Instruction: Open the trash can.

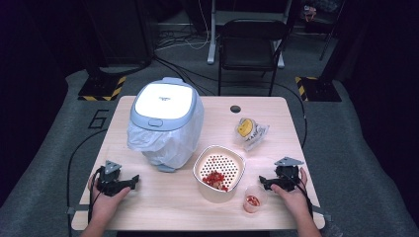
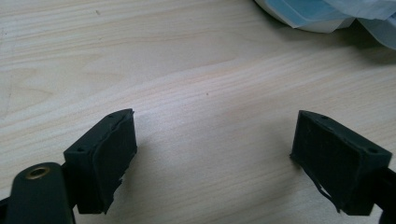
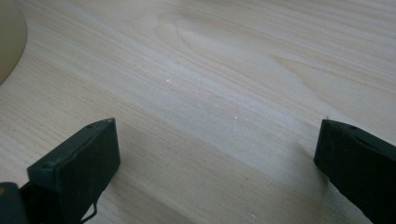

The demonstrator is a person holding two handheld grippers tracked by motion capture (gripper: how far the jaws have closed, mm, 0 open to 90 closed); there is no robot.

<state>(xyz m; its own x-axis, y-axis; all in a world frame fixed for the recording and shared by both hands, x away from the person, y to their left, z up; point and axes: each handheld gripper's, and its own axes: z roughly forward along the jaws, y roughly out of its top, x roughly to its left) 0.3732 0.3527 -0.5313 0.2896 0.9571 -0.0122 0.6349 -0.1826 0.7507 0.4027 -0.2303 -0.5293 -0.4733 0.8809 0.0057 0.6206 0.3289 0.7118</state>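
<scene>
Light wooden table [image 1: 168, 197]: cream perforated colander bowl holding red pieces [image 1: 219, 173] sits between 2 released, empty tongs, left tongs [image 1: 129, 181] and right tongs [image 1: 265, 183], both resting apart from it.

Numeral "6" on floor mat [image 1: 99, 119] (bin logo illegible).

Lettering on the yellow packet [image 1: 248, 130] too small to read; bin [image 2: 322, 14] cropped by the top edge.
</scene>
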